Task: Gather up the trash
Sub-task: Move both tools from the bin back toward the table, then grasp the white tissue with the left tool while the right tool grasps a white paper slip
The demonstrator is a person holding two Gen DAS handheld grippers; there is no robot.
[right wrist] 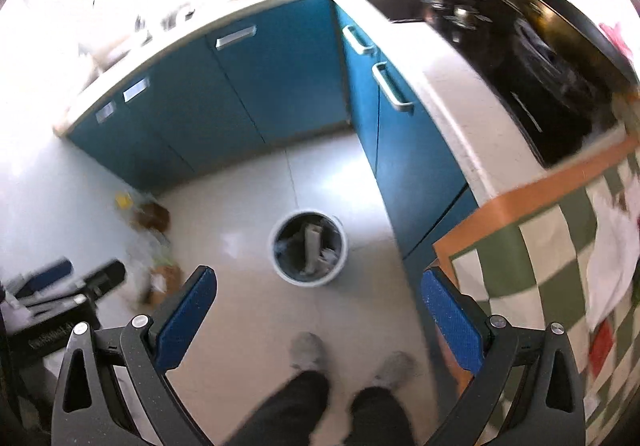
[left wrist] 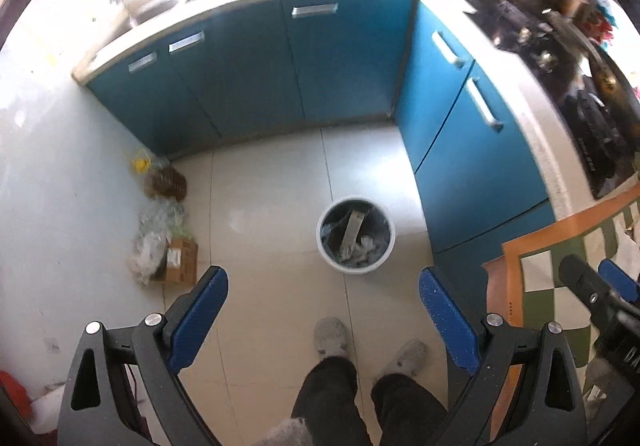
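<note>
A white round trash bin [left wrist: 355, 236] stands on the tiled floor with paper and a flat grey carton inside; it also shows in the right wrist view [right wrist: 307, 253]. My left gripper [left wrist: 323, 286] is open and empty, held high above the floor, nearer than the bin. My right gripper [right wrist: 318, 288] is open and empty, also high above the floor. The right gripper shows at the right edge of the left wrist view [left wrist: 600, 286]. The left gripper shows at the left edge of the right wrist view [right wrist: 76, 278].
Blue cabinets [left wrist: 280, 65] form a corner behind the bin. A checkered tablecloth [right wrist: 540, 254] covers a table on the right, with a white crumpled item [right wrist: 612, 246] on it. Plastic bags and a cardboard box [left wrist: 182, 260] lie by the left wall. The person's feet [left wrist: 332, 338] stand below.
</note>
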